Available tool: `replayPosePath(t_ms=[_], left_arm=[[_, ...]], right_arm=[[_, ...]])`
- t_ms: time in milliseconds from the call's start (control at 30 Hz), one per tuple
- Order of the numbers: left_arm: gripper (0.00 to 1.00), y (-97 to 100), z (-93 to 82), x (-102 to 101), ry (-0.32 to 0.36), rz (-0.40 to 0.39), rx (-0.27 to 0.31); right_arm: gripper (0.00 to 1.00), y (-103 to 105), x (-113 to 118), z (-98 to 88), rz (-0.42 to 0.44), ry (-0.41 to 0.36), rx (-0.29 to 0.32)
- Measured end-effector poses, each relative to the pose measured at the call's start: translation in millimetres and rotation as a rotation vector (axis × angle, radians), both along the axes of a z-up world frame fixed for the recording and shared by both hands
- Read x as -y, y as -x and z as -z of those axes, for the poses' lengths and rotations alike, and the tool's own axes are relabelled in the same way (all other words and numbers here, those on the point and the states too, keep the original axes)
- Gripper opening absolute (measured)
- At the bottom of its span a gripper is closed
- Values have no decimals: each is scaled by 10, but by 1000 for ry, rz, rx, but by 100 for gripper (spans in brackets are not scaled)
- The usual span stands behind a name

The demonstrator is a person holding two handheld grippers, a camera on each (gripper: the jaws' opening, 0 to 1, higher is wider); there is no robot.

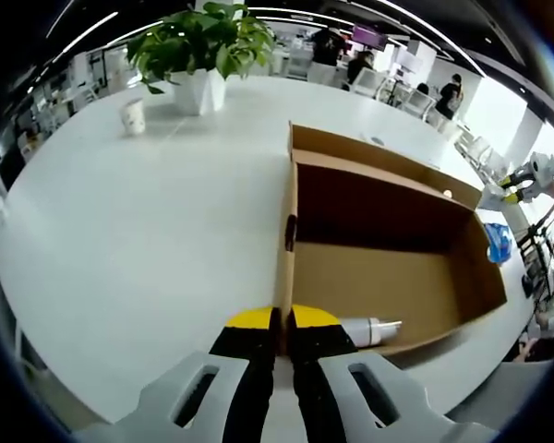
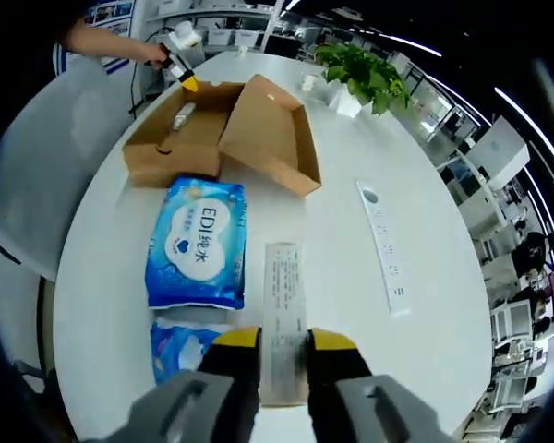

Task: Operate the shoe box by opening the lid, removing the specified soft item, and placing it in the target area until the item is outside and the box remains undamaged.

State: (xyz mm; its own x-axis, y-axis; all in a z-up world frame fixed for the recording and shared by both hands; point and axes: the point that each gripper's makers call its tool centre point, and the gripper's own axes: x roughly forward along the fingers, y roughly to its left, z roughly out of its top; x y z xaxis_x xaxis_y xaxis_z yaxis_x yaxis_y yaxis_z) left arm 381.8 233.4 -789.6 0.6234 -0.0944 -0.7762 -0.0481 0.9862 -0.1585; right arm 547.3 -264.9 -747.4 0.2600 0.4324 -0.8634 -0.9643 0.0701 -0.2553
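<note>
box: shoe box (image 2: pixel 217 138) sits open on the white desk (image 1: pixel 148 231) | soft item: blue tissue pack (image 2: pixel 197 242) lies outside just beside it, squishy and light, grab its middle | left gripper (image 1: pixel 283 325) jaws pinch box wall | right gripper (image 2: pixel 283 343) jaws spread apart around a paper strip (image 2: pixel 284 314)

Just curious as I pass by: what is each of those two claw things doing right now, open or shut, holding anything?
Left gripper: shut on the box wall.
Right gripper: open, around a paper strip, not clamped.
</note>
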Motion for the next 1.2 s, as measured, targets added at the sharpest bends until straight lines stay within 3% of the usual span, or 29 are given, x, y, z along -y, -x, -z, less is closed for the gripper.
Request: replayPosePath(t_ms=[500,1200], left_arm=[[2,-20,8,-23,1,-8,1],[2,-21,-1,-1,0,-5,-1]], right_arm=[[15,-8,267,410,-29,103,-54],[15,26,646,617,-3,188,-68]])
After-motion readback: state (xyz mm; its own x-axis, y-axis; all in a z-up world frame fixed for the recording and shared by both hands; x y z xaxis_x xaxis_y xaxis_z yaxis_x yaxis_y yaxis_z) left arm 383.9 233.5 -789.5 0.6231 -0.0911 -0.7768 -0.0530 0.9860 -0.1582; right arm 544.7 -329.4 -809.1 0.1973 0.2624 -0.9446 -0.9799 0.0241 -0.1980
